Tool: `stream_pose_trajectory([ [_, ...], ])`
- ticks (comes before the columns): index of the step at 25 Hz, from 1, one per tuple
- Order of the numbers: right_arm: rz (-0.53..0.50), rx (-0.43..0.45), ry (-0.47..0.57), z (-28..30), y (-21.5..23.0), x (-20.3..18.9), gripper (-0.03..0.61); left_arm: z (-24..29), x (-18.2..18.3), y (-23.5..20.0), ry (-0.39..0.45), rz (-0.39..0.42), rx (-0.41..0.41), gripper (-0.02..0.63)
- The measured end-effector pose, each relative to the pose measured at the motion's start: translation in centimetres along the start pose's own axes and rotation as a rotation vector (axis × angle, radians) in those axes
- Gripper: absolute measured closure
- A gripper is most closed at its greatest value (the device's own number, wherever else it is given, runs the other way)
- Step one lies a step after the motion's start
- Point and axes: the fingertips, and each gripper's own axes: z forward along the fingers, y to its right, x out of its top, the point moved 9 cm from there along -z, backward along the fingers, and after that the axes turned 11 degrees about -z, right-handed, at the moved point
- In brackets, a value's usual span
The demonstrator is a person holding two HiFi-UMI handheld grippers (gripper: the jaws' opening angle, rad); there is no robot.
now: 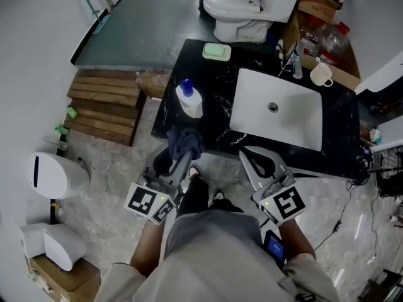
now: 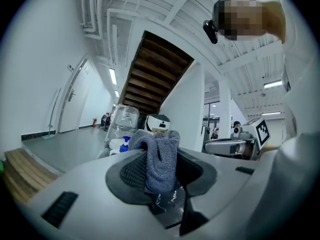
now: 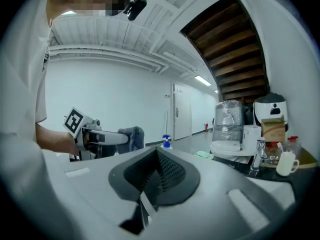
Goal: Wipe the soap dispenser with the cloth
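- Black marble counter (image 1: 189,65) w/ white veins fills the middle of the head view; we stand at its near edge.
- White rectangular sink (image 1: 252,83) is set into the counter's right half.
- Soap dispenser (image 1: 189,99): white bottle w/ blue pump, upright on the counter's left part, left of the sink.
- Our left gripper (image 1: 182,148) is clamped on the cloth (image 1: 186,140), a grey-blue bunch pinched btw the jaws & sticking out past the tips. It hangs at the counter's near edge, just in front of the dispenser; whether they touch we can't tell.
- Our right gripper (image 1: 250,158) has its jaws pressed together w/ nothing btw them, at the counter edge in front of the sink.
- Also on the counter: green soap dish (image 1: 216,51) nr the far-left corner, white mug (image 1: 321,74) at far right.
- Room: toilet (image 1: 236,8) beyond the counter, wooden steps (image 1: 104,102) to its left, pale marble-look floor (image 1: 113,165). Both gripper views show white walls & a brown stair underside overhead.
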Motion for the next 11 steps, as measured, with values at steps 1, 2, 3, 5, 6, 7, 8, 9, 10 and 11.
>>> stream_pose_trajectory([
  [1,-0.007,-0.004,0.006,-0.1,-0.1,0.1,0.580,0.1,-0.2,0.5,0.007,0.004,0.007,0.479],
  [2,-0.009,-0.008,0.013,-0.1,-0.3,0.0,0.580,0.2,-0.4,0.9,0.015,0.005,0.015,0.479],
  [3,-0.006,-0.015,0.020,-0.1,-0.4,-0.1,0.580,0.3,-0.6,1.3,0.024,0.006,0.026,0.479],
  [5,0.010,-0.036,0.033,-0.1,-0.7,-0.2,0.580,0.6,-1.1,2.1,0.049,0.021,0.056,0.479],
  [6,0.018,-0.048,0.039,-0.2,-0.9,-0.2,0.580,0.8,-1.2,2.6,0.061,0.033,0.076,0.479],
  [7,0.022,-0.060,0.045,-0.3,-1.2,-0.1,0.580,0.9,-1.4,3.0,0.074,0.043,0.095,0.479],
  [8,0.025,-0.072,0.050,-0.5,-1.5,0.0,0.580,0.9,-1.6,3.5,0.087,0.050,0.111,0.479],
  [9,0.027,-0.084,0.055,-0.8,-1.8,0.2,0.580,0.9,-1.7,4.0,0.099,0.054,0.124,0.479],
  [10,0.030,-0.095,0.061,-1.0,-2.2,0.3,0.580,0.9,-1.9,4.5,0.109,0.056,0.136,0.479],
  [11,0.033,-0.106,0.066,-1.2,-2.5,0.4,0.580,0.8,-2.0,5.0,0.119,0.057,0.148,0.479],
])
